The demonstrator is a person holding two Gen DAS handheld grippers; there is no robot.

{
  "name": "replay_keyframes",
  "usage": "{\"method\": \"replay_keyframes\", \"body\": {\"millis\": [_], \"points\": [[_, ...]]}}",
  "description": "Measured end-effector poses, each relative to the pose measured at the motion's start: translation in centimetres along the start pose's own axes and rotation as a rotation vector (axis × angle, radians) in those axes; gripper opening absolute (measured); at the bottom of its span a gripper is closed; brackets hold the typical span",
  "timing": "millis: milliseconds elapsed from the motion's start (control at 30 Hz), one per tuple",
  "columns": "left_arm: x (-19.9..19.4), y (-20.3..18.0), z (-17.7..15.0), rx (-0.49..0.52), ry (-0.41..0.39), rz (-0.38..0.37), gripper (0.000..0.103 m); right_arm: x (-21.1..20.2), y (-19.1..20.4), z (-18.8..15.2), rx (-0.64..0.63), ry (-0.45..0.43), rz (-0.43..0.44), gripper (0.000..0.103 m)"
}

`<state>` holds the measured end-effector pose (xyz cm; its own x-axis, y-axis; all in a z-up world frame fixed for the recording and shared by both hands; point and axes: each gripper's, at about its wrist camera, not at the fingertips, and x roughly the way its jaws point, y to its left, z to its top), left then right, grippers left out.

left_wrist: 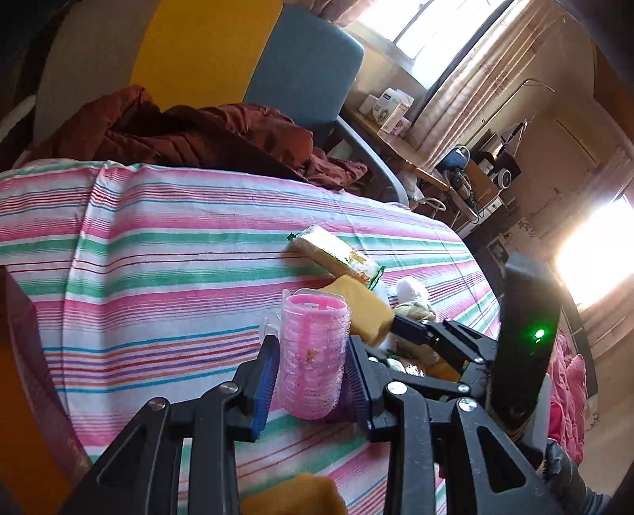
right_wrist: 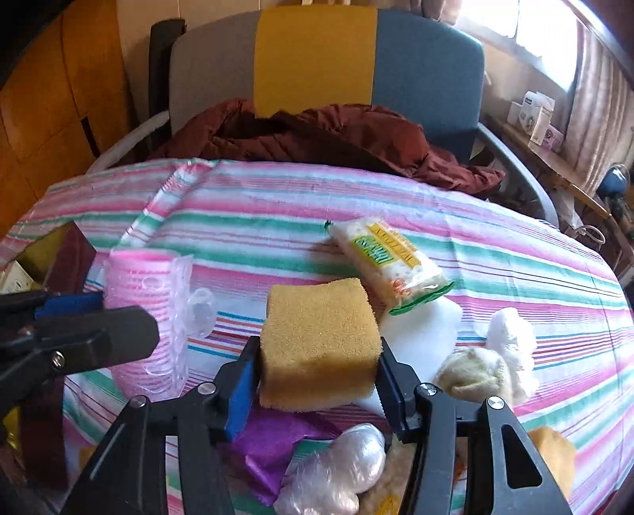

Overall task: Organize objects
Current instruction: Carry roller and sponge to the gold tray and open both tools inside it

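Sponge (right_wrist: pixel 317 340), striped tablecloth (right_wrist: pixel 277 222), colour-block chair (right_wrist: pixel 317 59), curtained window (left_wrist: pixel 432 31)

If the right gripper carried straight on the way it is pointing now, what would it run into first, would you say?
The right gripper is shut on the yellow sponge. Straight ahead, the sponge would probably meet the wrapped noodle packet lying just beyond it on the striped cloth, though depth is hard to judge.

Right wrist view: sponge (right_wrist: pixel 317 340) sits centre on the bench (right_wrist: pixel 253 222). Roller (right_wrist: pixel 148 317) stands to its left, packet (right_wrist: pixel 390 265) behind-right, cloth bundle (right_wrist: pixel 491 360) right. Jacket (right_wrist: pixel 317 134) lies behind, on the chair (right_wrist: pixel 428 71).
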<state>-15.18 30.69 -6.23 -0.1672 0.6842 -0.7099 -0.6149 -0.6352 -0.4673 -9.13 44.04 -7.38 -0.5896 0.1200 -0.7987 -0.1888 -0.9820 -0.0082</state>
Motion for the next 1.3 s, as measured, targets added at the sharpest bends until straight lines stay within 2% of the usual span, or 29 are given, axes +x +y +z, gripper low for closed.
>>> {"method": "replay_keyframes", "body": {"millis": [300,600,833,933,1200,1300], "points": [[-4.4,-0.1,-1.3,-0.004,-0.069,0.055,0.034,-4.9,1.8,0.1,0.025,-0.098,0.043,0.055],[-10.0,2.4,-4.1,-0.059,-0.132,0.159,0.034,-8.9,6.7,-1.4,-0.008,-0.14,0.173,0.055],[-14.3,8.1,-6.9,-0.147,-0.166,0.273,0.034,-10.7,12.4,-2.4,-0.093,-0.14,0.282,0.055],[-15.2,11.5,-7.2,-0.185,-0.147,0.349,0.034,-11.1,15.2,-3.1,-0.147,-0.128,0.326,0.055],[-16.1,17.8,-5.6,-0.227,-0.134,0.494,0.035,-9.9,21.6,-4.8,-0.262,-0.053,0.395,0.055],[-17.2,19.4,-5.0,-0.273,-0.138,0.483,0.043,-8.7,23.3,-5.4,-0.29,-0.009,0.408,0.055]]}}
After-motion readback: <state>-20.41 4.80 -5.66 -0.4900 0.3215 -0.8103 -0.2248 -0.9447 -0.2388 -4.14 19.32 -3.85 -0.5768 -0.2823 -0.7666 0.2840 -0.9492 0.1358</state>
